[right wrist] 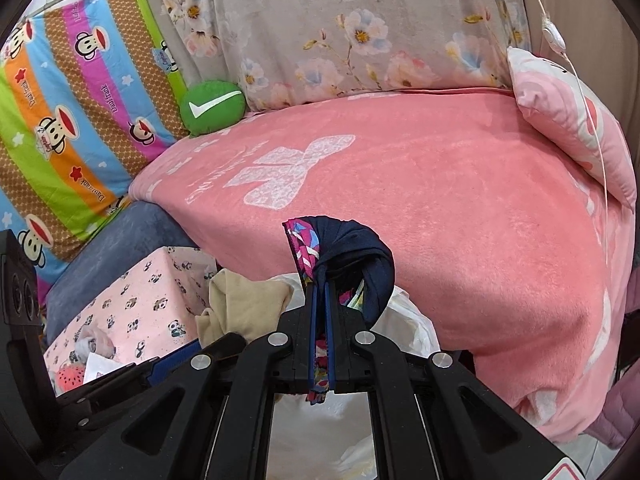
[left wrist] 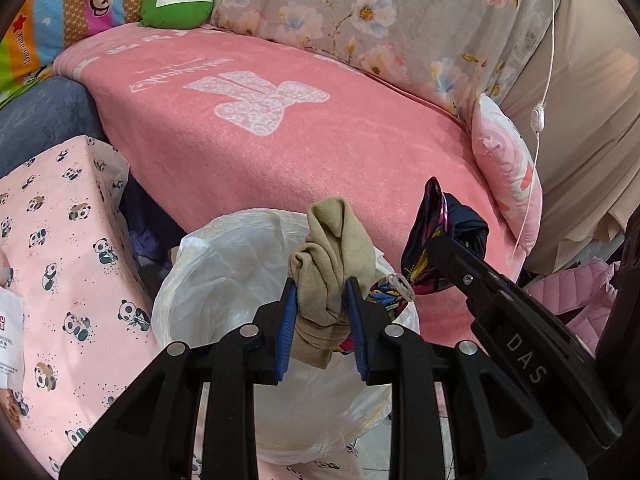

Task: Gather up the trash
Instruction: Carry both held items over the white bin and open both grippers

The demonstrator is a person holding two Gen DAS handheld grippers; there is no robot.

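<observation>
A pink blanket (left wrist: 280,152) with a white bow print covers the couch seat from edge to edge. Behind it hangs a grey floral cover (left wrist: 360,12), and at the far left corner lies a green round cushion (left wrist: 178,2) beside a striped cartoon cloth (right wrist: 72,120). A pink pillow (left wrist: 506,176) leans at the right end of the seat. In front of the seat's near edge stands a bin with a white plastic liner (left wrist: 224,264), next to a pink panda-print box (left wrist: 68,264). The left gripper (left wrist: 322,308) pinches a beige cloth (left wrist: 332,248) over the bin's opening. The right gripper (right wrist: 320,308), jaws pressed almost together, pinches a dark patterned cloth (right wrist: 356,256) just beside it.
</observation>
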